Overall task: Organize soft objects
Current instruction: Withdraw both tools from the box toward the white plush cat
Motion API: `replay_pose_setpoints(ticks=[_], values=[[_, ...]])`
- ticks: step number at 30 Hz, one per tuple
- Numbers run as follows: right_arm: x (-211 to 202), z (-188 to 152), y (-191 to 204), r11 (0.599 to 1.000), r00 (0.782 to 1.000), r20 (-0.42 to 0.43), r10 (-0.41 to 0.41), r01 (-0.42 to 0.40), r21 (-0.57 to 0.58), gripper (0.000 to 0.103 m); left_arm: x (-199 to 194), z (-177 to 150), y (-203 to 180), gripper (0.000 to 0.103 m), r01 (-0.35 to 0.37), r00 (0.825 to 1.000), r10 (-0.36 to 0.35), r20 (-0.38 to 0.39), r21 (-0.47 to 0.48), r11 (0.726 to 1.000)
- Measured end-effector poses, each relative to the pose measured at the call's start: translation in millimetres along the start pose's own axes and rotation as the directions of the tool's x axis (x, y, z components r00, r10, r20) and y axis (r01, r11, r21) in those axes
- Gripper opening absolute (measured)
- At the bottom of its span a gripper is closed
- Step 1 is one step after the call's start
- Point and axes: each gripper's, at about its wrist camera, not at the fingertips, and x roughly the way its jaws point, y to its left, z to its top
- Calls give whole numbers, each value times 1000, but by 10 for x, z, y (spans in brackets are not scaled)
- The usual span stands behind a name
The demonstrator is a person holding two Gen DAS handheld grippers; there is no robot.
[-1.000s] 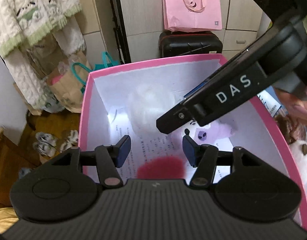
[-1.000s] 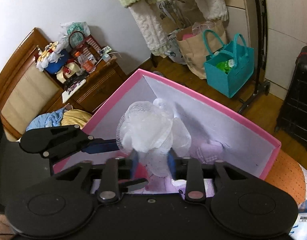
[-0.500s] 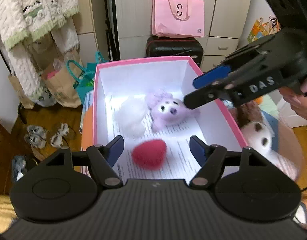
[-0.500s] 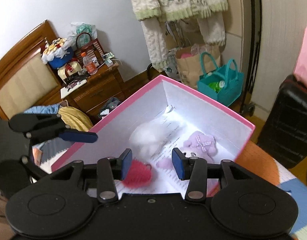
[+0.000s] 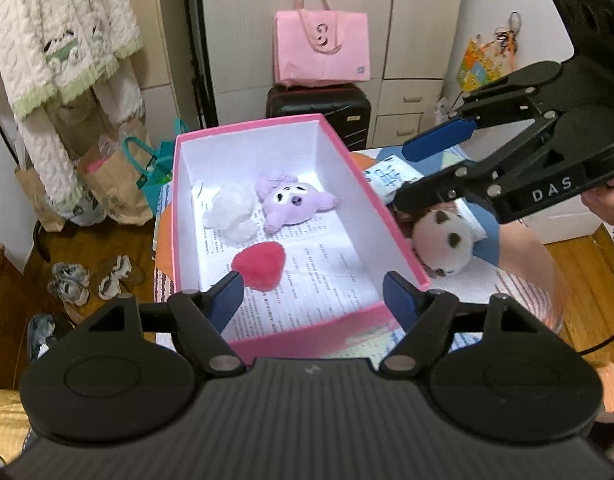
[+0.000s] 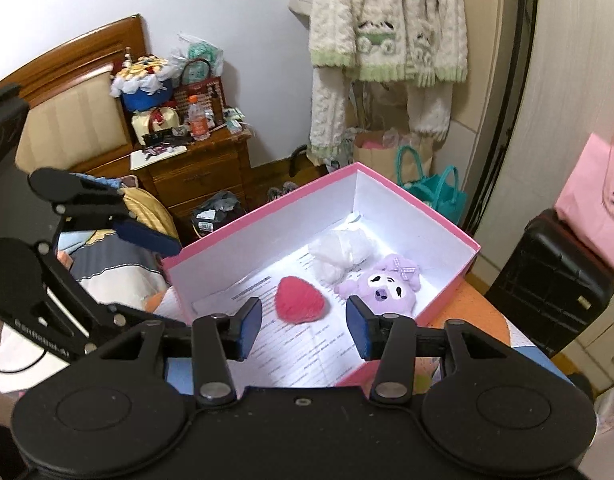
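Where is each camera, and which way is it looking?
Left wrist: sits on the left hand-held gripper, looking down into the pink box; own open fingers show, plus the right hand-held gripper and a hand.
Right wrist: sits on the right hand-held gripper, looking down into the box from another side; own open fingers show, plus the left one.
Shared: box, red heart, purple plush, white puff.

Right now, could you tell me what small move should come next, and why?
Probably bring the right gripper down onto the panda toy; it lies outside the pink box, while three soft things already sit inside. Both grippers' jaws have just been opening, empty.
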Motion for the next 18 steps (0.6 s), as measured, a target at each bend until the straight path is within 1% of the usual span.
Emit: replay_pose_setpoints(ticks=[5,8,12,15,18], values=[[-274,-208,168,1000,1000,26,-15,15,3,56,-145,-94,-218,80,0,1000,-1,7,59,998],[-395,-328,294,1000,999,32,-21,21,0,61,-211,-147,-347,83,6,1000,-8,12,90,996],[-547,-511,387,1000,999,46,-21,20,6,62,-273,-210,-497,87,19,1000,-21,14,125,992],[-687,-684,405,999,997,67,-33,32,13,63,-279,-253,-620,90,24,1000,-25,9,150,988],[-803,-849,390,999,995,88,-44,41,30,63,-256,-284,-730,90,32,999,-32,-3,172,985]])
